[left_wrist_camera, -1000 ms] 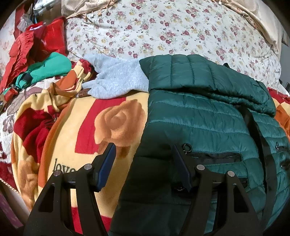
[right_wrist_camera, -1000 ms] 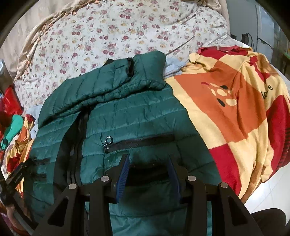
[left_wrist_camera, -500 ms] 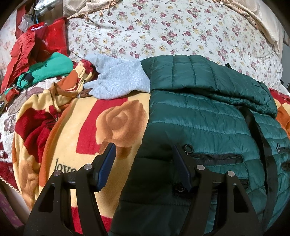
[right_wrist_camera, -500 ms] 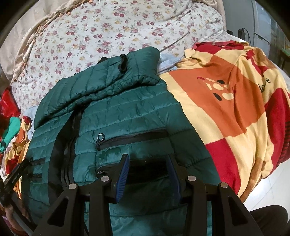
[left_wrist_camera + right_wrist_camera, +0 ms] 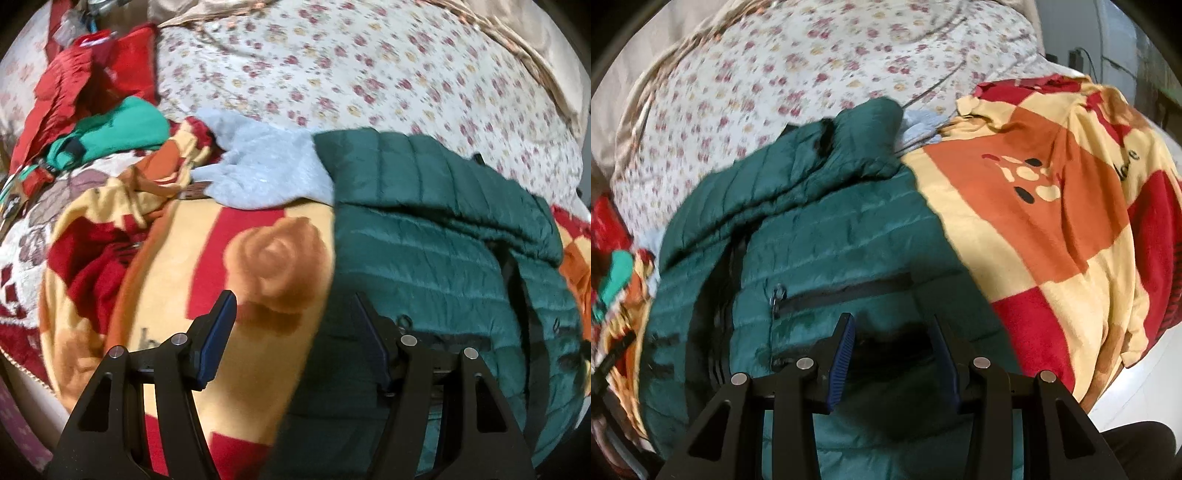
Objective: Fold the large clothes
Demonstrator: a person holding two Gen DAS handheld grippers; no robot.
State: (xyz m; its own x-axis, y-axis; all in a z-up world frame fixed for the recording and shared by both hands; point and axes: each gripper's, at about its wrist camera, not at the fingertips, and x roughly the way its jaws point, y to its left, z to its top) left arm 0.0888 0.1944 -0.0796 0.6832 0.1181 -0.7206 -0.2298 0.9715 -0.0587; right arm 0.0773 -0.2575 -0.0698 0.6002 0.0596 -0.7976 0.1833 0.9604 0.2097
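The green puffer jacket [image 5: 849, 236] lies front-up on the patterned blanket [image 5: 1052, 206] that covers the near part of the bed, its hem toward the near edge and its collar end toward the floral sheet [image 5: 775, 74] at the far side. The long axis therefore runs from the near edge away toward the far edge. One sleeve [image 5: 424, 177] is already folded across the upper body, so the next fold probably carries the hem end up and away along that axis.

The right gripper [image 5: 894, 347] sits over the hem, just below the pocket zipper [image 5: 842, 295]. Dark green fabric fills the space between its blue pads [image 5: 844, 347], and they appear to be clamped on a bunched fold of the hem, though the blur leaves contact on the far pad uncertain. The left gripper [image 5: 291, 339] stands at the jacket's other side edge. Its fingers are spread apart: one pad hangs over bare blanket, the other over the jacket's border, and nothing is visibly pinched. The right hand is thus the better placed on the garment.

Room ahead is fair. The floral sheet beyond the collar is free, but a grey garment [image 5: 266, 170] lies touching the folded sleeve's end, and a heap of red and green clothes [image 5: 96, 110] crowds the far corner on the left gripper's side. Past the blanket's edge on the right gripper's side, the floor [image 5: 1137, 398] shows.
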